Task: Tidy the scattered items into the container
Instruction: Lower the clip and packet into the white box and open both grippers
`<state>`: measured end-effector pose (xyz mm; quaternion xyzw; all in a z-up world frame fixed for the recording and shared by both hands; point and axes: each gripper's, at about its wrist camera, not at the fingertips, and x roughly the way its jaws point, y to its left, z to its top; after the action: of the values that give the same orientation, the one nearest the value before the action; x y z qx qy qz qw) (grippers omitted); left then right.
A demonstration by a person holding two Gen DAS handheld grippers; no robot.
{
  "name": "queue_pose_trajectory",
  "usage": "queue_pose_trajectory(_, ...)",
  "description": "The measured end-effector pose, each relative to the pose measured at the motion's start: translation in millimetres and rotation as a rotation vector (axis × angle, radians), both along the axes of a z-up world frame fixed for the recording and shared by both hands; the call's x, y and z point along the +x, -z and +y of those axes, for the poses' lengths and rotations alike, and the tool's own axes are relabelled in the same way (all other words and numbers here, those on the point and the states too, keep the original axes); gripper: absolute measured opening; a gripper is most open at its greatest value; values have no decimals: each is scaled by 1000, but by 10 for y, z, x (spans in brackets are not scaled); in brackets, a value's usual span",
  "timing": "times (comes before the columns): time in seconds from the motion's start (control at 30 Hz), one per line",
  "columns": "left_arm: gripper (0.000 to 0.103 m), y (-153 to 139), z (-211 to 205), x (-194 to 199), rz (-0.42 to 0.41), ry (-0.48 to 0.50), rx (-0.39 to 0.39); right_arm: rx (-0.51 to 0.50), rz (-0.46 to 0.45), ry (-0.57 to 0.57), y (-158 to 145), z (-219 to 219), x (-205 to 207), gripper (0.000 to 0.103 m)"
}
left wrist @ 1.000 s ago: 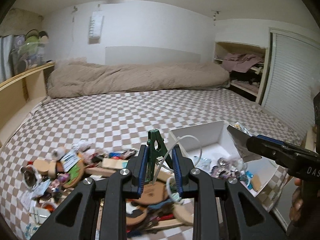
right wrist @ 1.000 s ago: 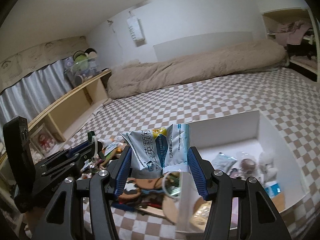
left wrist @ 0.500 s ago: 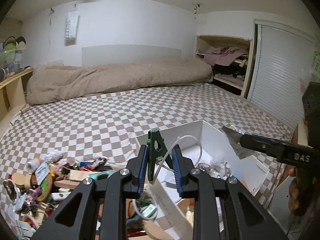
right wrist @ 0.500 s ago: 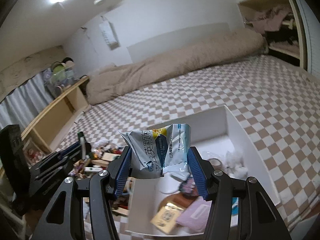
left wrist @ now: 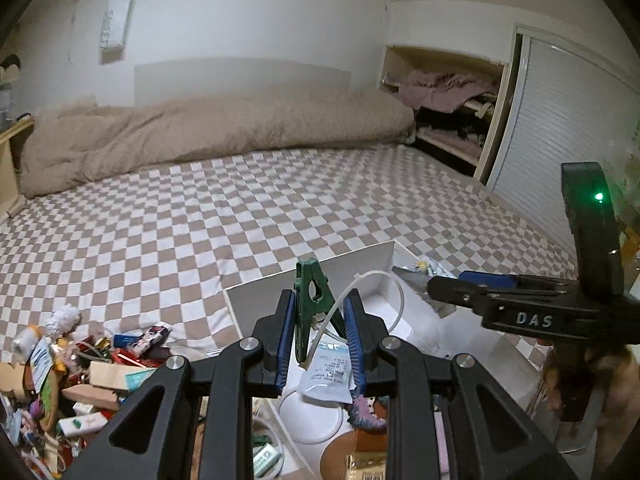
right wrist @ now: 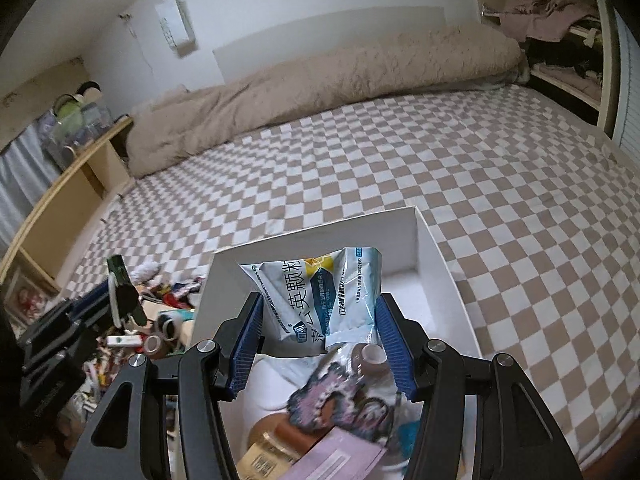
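The far end of the white box (right wrist: 424, 256) lay bare behind the blue-and-white packet (right wrist: 320, 300), while its near end was crowded with packets and a patterned cloth (right wrist: 340, 396). Left of the box, a heap of clutter (left wrist: 80, 364) covered the checkered bedspread (left wrist: 200, 216), which stretched open toward the beige duvet (left wrist: 216, 128). The right gripper (left wrist: 444, 284) hung over the box's right side.

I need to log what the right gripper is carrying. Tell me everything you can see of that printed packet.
The packet is a crinkled, glossy sachet, pale blue and white with dark blue Chinese characters, a teal panel and a yellow patch near its top edge. It stands roughly upright, creased down the middle, pinched at its lower sides between the blue-padded fingers of the right gripper. It hangs above the open white box, over the items already inside, touching only the fingers as far as I can see.
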<state>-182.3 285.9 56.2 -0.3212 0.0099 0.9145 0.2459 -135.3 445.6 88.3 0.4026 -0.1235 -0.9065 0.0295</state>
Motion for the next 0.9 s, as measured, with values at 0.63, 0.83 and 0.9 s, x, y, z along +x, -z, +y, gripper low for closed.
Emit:
queue_pose_trajectory(0.63,24,656,724,-781,-263,57,-174,-115,-252,88,744,400,-800,57)
queue_pose_trajectory(0.83,24,792,808,-884,-316,67,-191,-102,-279,58,813,332,-893,61)
queue_pose_trajectory(0.9,24,831,807,-913,-329,61,-194,-121,-285,50,828,328,-910,67)
